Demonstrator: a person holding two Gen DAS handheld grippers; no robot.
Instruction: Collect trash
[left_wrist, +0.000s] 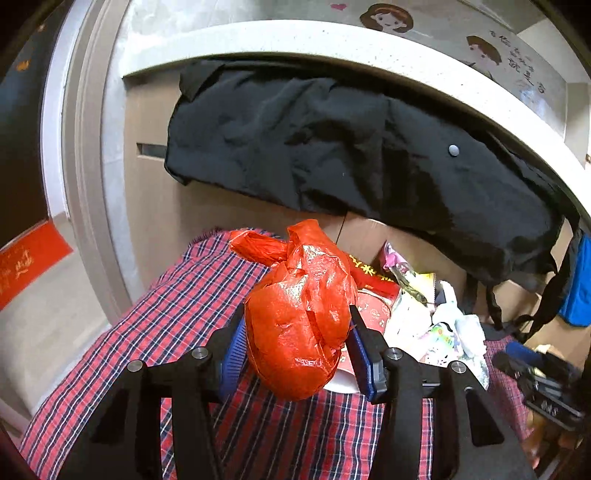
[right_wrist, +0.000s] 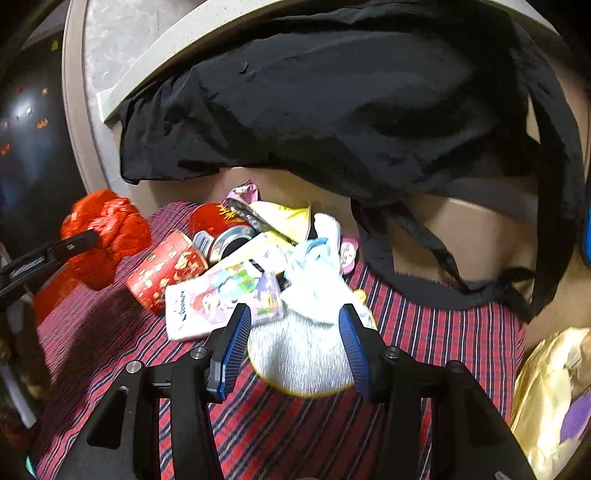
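My left gripper (left_wrist: 297, 332) is shut on a crumpled red plastic bag (left_wrist: 301, 310) and holds it above the red plaid cloth (left_wrist: 177, 306). The bag also shows in the right wrist view (right_wrist: 107, 229), with a left finger (right_wrist: 48, 254) beside it. My right gripper (right_wrist: 295, 332) has its blue pads on either side of a silvery-white wrapper (right_wrist: 303, 354) with a yellow edge; the frame is blurred, so grip is unclear. Behind it lies a pile of trash: a red paper cup (right_wrist: 166, 273), a metal can (right_wrist: 229, 236), a colourful packet (right_wrist: 221, 299), white tissue (right_wrist: 321, 254).
A black jacket (left_wrist: 332, 147) hangs from a white stone ledge (left_wrist: 295, 40) over the back of the cloth. Black straps (right_wrist: 424, 236) trail onto it. A gold foil bag (right_wrist: 546, 398) sits at right. A door frame (left_wrist: 85, 147) stands at left.
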